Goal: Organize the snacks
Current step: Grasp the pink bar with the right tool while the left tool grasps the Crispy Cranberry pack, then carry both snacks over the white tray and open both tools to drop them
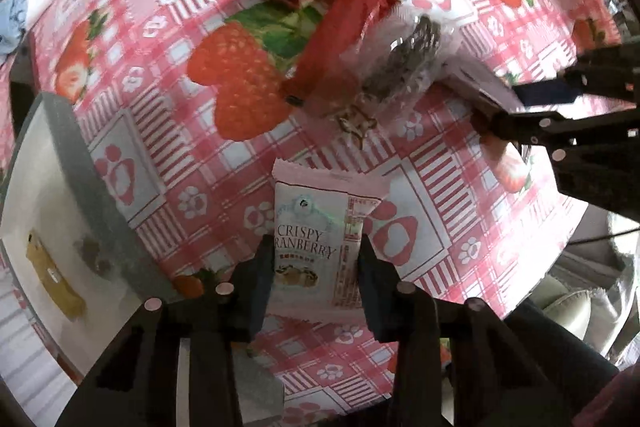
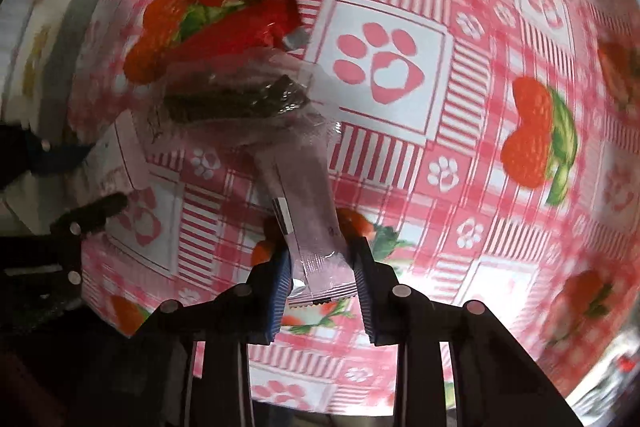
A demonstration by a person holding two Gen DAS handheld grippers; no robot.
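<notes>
Right gripper clamps pink wrapper; left gripper grips cranberry packet.

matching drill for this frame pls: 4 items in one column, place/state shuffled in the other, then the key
1. Crispy Cranberry packet
2. pale pink packet
3. clear wrapper with dark bar
4. red wrapper

A. in the pile, lying against the clear wrapper
B. between the left gripper fingers
C. clamped at its end by the right gripper
D. on the cloth just beyond the pale pink packet

Pairs: 1-B, 2-C, 3-D, 4-A
</notes>
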